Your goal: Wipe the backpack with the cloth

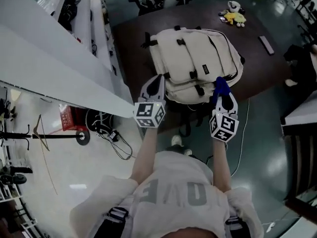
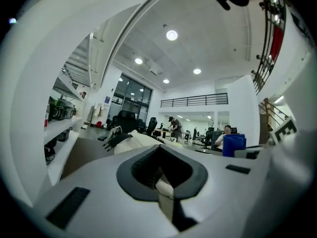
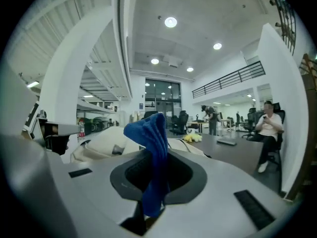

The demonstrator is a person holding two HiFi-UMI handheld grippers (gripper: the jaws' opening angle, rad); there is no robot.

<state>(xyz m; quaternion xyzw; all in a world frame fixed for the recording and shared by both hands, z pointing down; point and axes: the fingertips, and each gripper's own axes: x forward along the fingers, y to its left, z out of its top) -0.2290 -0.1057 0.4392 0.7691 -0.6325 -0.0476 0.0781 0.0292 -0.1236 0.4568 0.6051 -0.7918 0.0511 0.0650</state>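
Observation:
A beige backpack (image 1: 198, 53) lies flat on the dark brown table (image 1: 257, 73). My left gripper (image 1: 159, 79) sits at the pack's near left edge. In the left gripper view its jaws (image 2: 163, 182) stand shut, with a cream strip that matches the backpack (image 2: 136, 140) pinched between them. My right gripper (image 1: 220, 94) hovers at the pack's near right edge, shut on a blue cloth (image 1: 220, 87). In the right gripper view the cloth (image 3: 153, 138) stands up out of the jaws (image 3: 156, 182) and hangs down through them, with the backpack (image 3: 106, 143) behind to the left.
A yellow plush toy (image 1: 234, 17) and a dark flat bar (image 1: 266, 44) lie at the table's far right. White shelving (image 1: 59, 58) runs along the left. Cables and a red crate (image 1: 69, 118) are on the floor. A seated person (image 3: 267, 128) is off to the right.

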